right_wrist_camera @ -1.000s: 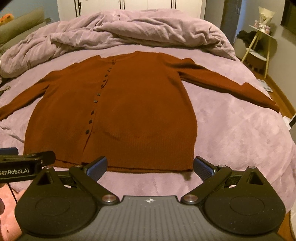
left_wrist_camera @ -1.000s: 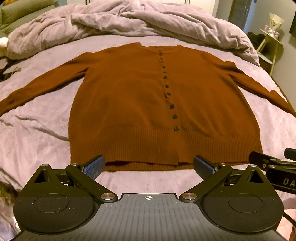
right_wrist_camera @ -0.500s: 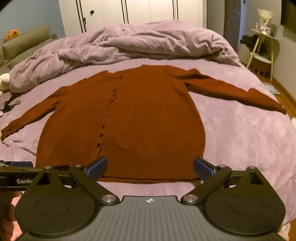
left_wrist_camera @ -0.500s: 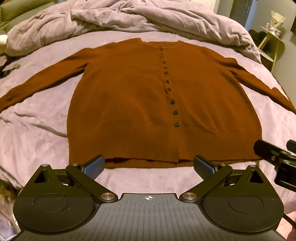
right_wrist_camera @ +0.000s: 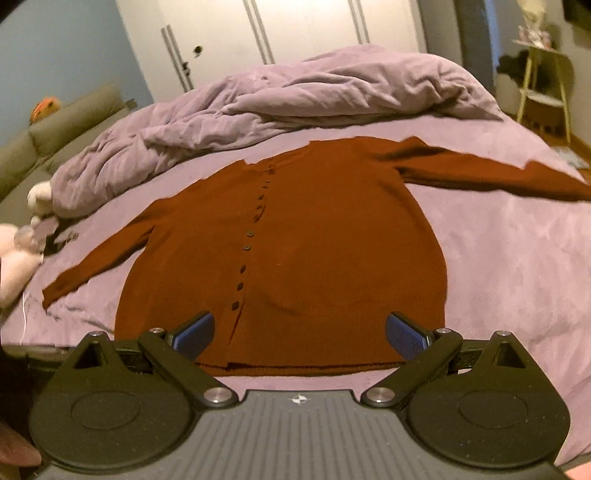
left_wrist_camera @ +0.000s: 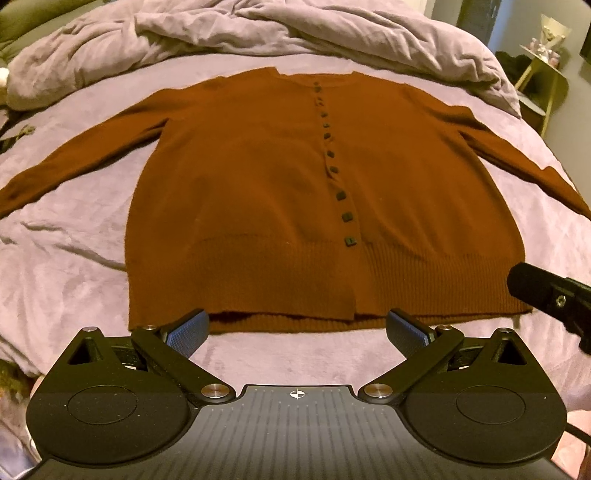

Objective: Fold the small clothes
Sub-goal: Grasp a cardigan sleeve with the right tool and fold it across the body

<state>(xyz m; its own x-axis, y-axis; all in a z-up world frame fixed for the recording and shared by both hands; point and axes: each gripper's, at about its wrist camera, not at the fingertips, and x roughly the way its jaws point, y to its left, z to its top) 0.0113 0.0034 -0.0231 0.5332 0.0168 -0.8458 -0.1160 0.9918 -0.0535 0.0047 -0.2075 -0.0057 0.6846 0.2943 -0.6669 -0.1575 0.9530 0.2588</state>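
Your right gripper (right_wrist_camera: pixel 298 334) has tipped up over the last second: the wardrobe doors (right_wrist_camera: pixel 295 33) now fill the top of its view and the rust-brown cardigan (right_wrist_camera: pixel 288 258) sits lower in frame. Your left gripper (left_wrist_camera: pixel 295 332) has edged closer to the ribbed hem (left_wrist_camera: pixel 295 295). Both sets of jaws stand wide apart, holding nothing. The cardigan lies flat, buttoned, sleeves spread, on the purple bed cover (left_wrist_camera: pixel 66 266), unfolded. You look to be lining up, so the first fold has not begun.
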